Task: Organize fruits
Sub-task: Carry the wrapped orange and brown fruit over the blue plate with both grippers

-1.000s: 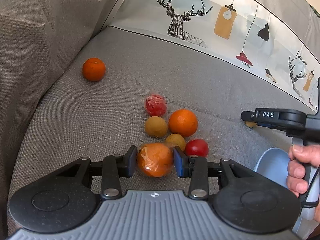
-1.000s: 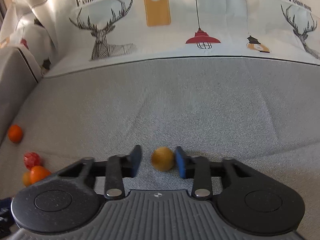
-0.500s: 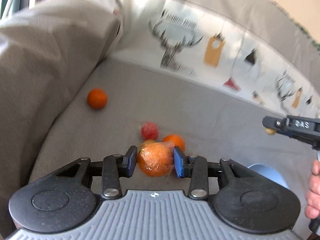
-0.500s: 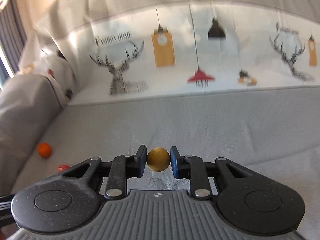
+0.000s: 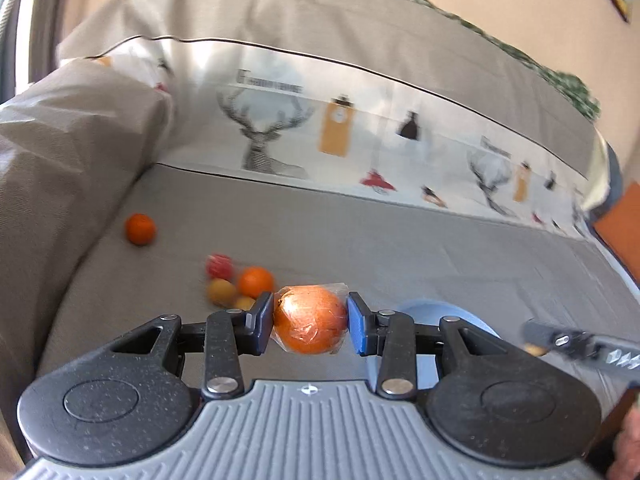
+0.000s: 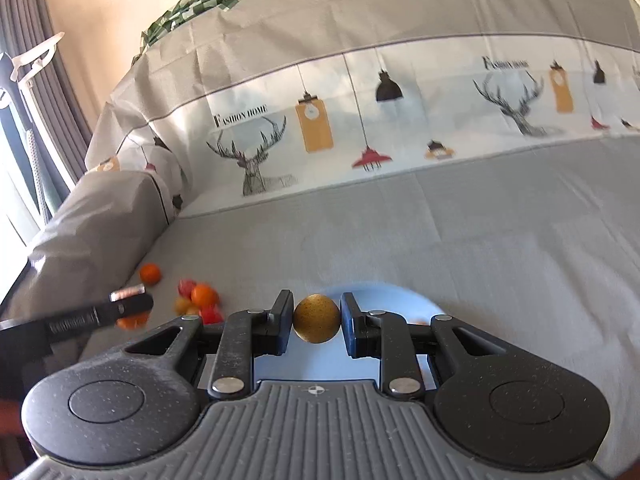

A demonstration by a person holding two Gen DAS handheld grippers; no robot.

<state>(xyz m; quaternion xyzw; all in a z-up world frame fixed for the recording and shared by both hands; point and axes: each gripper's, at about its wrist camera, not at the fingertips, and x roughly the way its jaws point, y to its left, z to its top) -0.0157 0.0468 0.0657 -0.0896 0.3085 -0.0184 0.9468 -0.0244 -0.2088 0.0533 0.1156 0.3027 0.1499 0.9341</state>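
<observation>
My left gripper is shut on a plastic-wrapped orange and holds it above the grey sofa seat. My right gripper is shut on a small brown-yellow round fruit, held over a light blue bowl. The bowl also shows in the left wrist view, just right of the left gripper. A cluster of fruit lies on the seat: a red wrapped one, an orange and a brown one. A lone orange lies near the armrest.
The grey armrest cushion rises at the left. The printed deer-pattern backrest runs along the back. The right gripper crosses the lower right of the left wrist view. The left gripper shows at left in the right wrist view.
Both grippers have lifted with their fruit. The left one moved right towards the blue bowl with the wrapped orange. The right one shut on the small brown fruit and came over the bowl.
</observation>
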